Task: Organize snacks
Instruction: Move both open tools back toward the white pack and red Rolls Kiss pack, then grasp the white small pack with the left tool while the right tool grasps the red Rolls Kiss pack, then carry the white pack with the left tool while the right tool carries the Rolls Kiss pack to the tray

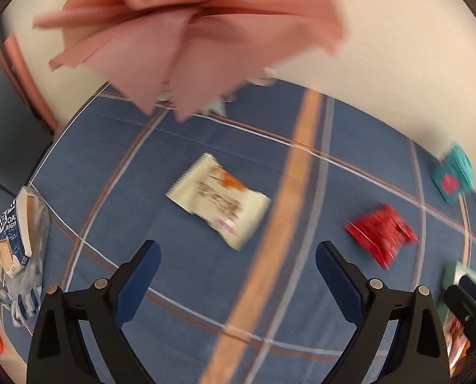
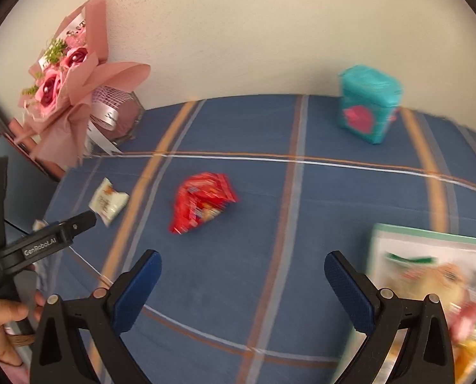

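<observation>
A: Left wrist view puts the cream snack packet point(image 1: 219, 201) straight ahead of the left gripper point(image 1: 238, 256), lying flat on the blue striped cloth point(image 1: 110, 198). Its long axis runs diagonally, from upper left down to lower right, so it sits skewed to the line between the fingers. The jaws stand wide apart with nothing between them.

B: And the red snack packet point(image 1: 381, 233)?

A: Off to the right of that gripper, beyond the orange stripe point(image 1: 289, 185). From the right wrist view the same red snack packet point(image 2: 202, 201) lies ahead of the right gripper point(image 2: 242, 264) and slightly left of centre, flat on the cloth, its narrow end pointing toward the lower left. Those jaws are also spread open and empty.

B: So who takes which?

A: My guess: left hand for the cream one, right for the red one, since each lies nearest its own gripper. The left would need some wrist turn to close across the packet's short side.

B: Other snacks?

A: A teal box point(image 2: 367, 104) stands near the wall, a large green-edged bag point(image 2: 429, 288) lies just right of the right gripper, and a blue-and-white packet point(image 1: 17, 246) sits at the cloth's left edge. A pink bouquet point(image 2: 68, 96) leans in the corner.
</observation>
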### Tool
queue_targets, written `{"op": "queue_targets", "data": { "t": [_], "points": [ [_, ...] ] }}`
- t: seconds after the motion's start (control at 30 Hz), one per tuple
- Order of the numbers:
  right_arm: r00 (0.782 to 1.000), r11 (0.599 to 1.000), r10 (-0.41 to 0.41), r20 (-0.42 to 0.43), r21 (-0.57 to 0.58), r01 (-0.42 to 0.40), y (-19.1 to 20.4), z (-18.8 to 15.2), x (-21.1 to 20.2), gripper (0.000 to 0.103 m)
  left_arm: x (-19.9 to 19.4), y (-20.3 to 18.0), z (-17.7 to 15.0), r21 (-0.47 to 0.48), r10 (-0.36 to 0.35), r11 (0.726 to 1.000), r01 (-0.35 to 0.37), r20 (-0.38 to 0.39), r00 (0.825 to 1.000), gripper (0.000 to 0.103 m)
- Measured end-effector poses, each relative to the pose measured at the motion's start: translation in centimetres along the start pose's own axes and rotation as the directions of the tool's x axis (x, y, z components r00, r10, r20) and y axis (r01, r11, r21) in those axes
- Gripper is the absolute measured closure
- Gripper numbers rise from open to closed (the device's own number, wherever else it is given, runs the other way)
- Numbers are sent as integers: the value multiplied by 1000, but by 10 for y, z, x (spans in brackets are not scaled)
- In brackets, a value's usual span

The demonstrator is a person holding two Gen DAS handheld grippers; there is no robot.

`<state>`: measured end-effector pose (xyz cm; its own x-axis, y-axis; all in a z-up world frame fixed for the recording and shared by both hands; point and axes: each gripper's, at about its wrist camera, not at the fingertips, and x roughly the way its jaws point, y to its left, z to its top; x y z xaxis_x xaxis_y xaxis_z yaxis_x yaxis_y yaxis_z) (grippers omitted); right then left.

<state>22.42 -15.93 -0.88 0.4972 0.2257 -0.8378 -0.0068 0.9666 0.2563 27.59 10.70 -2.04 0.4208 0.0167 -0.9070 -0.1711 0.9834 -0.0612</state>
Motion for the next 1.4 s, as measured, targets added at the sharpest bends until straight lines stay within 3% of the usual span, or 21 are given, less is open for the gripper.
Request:
{"op": "queue_targets", "data": {
  "t": [0.13, 0.43, 0.6, 0.67, 0.73, 0.8, 0.87, 0.9, 0.97, 1.07, 1.4],
  "points": [
    [1000, 1000, 22, -19, 8, -22, 13, 15, 33, 0, 21, 18, 17, -63, -50, 997, 49, -13, 999, 5],
    [990, 986, 121, -67, 127, -112, 6, 35, 84, 1, 67, 27, 32, -106, -15, 994, 13, -25, 1000, 6],
    [985, 979, 151, -88, 154, -136, 10, 42, 102, 11, 85, 32, 40, -156, -31, 988, 24, -39, 999, 8],
    [983, 976, 160, -93, 166, -143, 10, 42, 107, 16, 92, 30, 39, -160, -27, 987, 17, -62, 998, 22],
    [982, 975, 160, -97, 174, -141, 9, 43, 111, 24, 96, 31, 38, -181, -37, 983, 25, -67, 997, 24],
    [982, 974, 163, -99, 175, -144, 10, 44, 113, 35, 97, 29, 37, -174, -29, 985, 19, -59, 998, 27],
    [979, 970, 179, -100, 184, -159, 11, 44, 114, 36, 94, 26, 33, -158, -21, 987, 12, -52, 998, 32],
    [979, 969, 180, -99, 187, -159, 11, 44, 114, 41, 92, 24, 31, -148, -14, 989, 8, -45, 999, 33],
    [975, 963, 201, -98, 201, -179, 12, 42, 113, 46, 88, 20, 28, -133, -6, 991, 2, -33, 999, 44],
    [975, 963, 200, -101, 201, -177, 13, 38, 109, 51, 82, 13, 23, -105, -3, 994, -1, -35, 999, 48],
    [980, 970, 189, -66, 169, -175, 12, 17, 60, 52, 51, 2, -24, -144, -103, 985, 95, -51, 993, 48]
  ]
}}
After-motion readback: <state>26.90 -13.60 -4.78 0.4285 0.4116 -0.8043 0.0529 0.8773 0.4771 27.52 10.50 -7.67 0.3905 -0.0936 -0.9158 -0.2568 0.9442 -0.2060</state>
